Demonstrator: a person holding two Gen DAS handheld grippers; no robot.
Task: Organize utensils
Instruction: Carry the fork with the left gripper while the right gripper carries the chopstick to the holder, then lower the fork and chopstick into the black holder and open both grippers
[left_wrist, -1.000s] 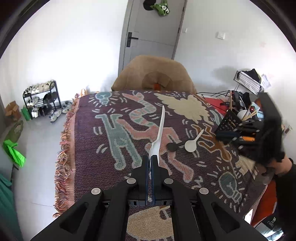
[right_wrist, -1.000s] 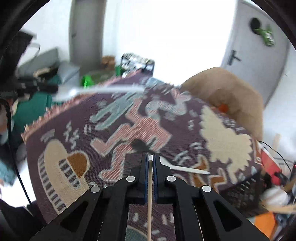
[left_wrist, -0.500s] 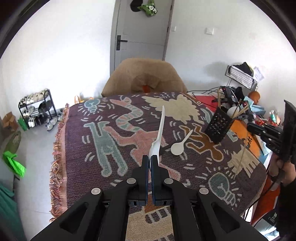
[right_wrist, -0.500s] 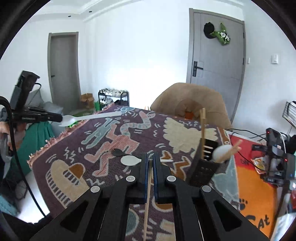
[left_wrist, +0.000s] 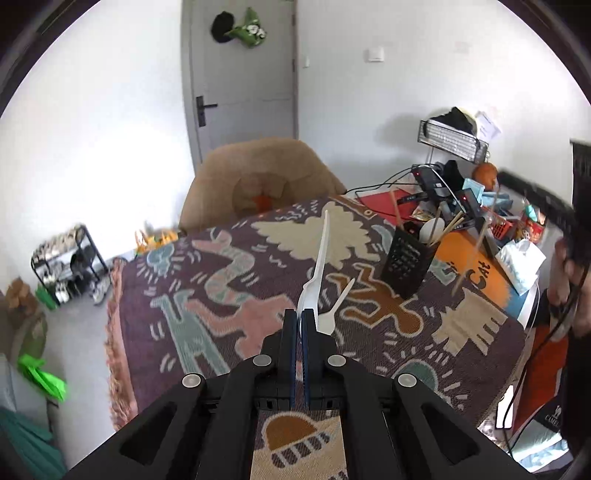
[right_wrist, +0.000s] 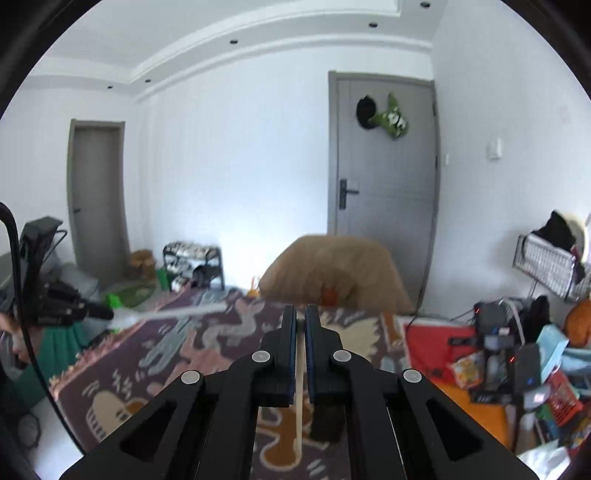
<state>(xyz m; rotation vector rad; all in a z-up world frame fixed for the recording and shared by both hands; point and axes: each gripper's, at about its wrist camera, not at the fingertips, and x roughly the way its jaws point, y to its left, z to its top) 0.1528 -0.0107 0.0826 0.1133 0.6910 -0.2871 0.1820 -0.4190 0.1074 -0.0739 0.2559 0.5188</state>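
My left gripper (left_wrist: 299, 314) is shut on the head end of a white plastic utensil (left_wrist: 318, 258), whose long handle points away over the patterned cloth. Just to its right a white spoon (left_wrist: 334, 312) lies on the cloth. A black mesh holder (left_wrist: 406, 264) with chopsticks and a white spoon stands further right. My right gripper (right_wrist: 301, 321) is shut on a wooden chopstick (right_wrist: 299, 402) that hangs down below its fingers. In the left wrist view that chopstick (left_wrist: 467, 258) hangs to the right of the holder. The holder's dark top (right_wrist: 325, 424) shows under the right fingers.
The patterned cloth (left_wrist: 221, 288) covers the table. A tan chair (left_wrist: 258, 181) stands at its far side. An orange mat (left_wrist: 476, 269) carries electronics, cables and a tissue pack (left_wrist: 521, 260) at the right. A shoe rack (left_wrist: 70, 266) stands on the floor at the left.
Both grippers have risen with their utensils still held. The right gripper has tilted up from the cloth towards the room. The holder has come closer to the middle of the left wrist view.
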